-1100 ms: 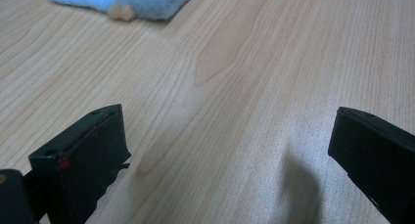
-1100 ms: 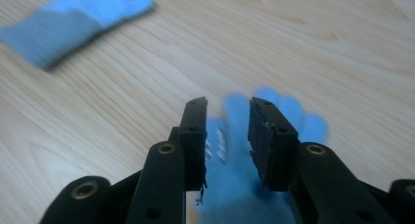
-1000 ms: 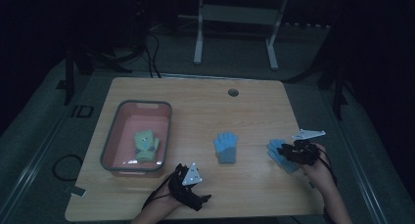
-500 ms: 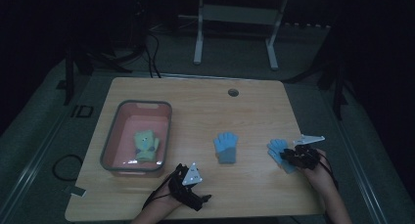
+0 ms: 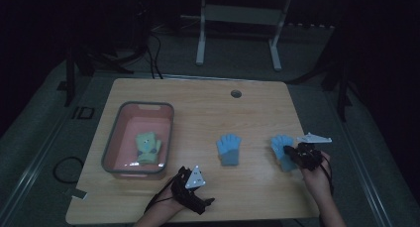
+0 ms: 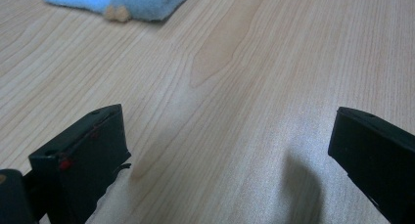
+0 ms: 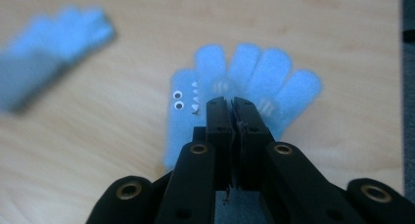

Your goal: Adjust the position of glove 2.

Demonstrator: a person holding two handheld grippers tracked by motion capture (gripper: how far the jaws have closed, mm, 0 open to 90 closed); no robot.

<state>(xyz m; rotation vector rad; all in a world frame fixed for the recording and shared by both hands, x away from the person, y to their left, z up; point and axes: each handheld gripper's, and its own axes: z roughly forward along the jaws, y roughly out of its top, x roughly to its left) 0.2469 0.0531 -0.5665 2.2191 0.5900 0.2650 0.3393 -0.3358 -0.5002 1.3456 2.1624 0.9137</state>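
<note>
A light-blue glove with googly eyes (image 7: 254,72) lies at the table's right, fingers pointing away from the person (image 5: 280,146). My right gripper (image 7: 233,104) has just been closing; its jaws now meet over the glove's palm, and a pinch of fabric seems caught between them (image 5: 293,152). A second blue glove (image 5: 229,148) lies mid-table, blurred at the left of the right gripper view (image 7: 49,48). My left gripper (image 5: 199,199) rests near the front edge, open (image 6: 227,150), bare wood between its jaws, with that second glove's cuff (image 6: 127,1) farther ahead.
A grey-rimmed pink bin (image 5: 111,147) stands at the table's left and holds a green glove (image 5: 147,146). A round cable hole (image 5: 236,94) sits near the far edge. Beyond the wooden table (image 5: 208,113) are metal stand legs and cables on a dark floor.
The right gripper has shifted slightly left and toward the person at the right glove, and its jaws have come together on it. The left gripper and the other gloves stayed put.
</note>
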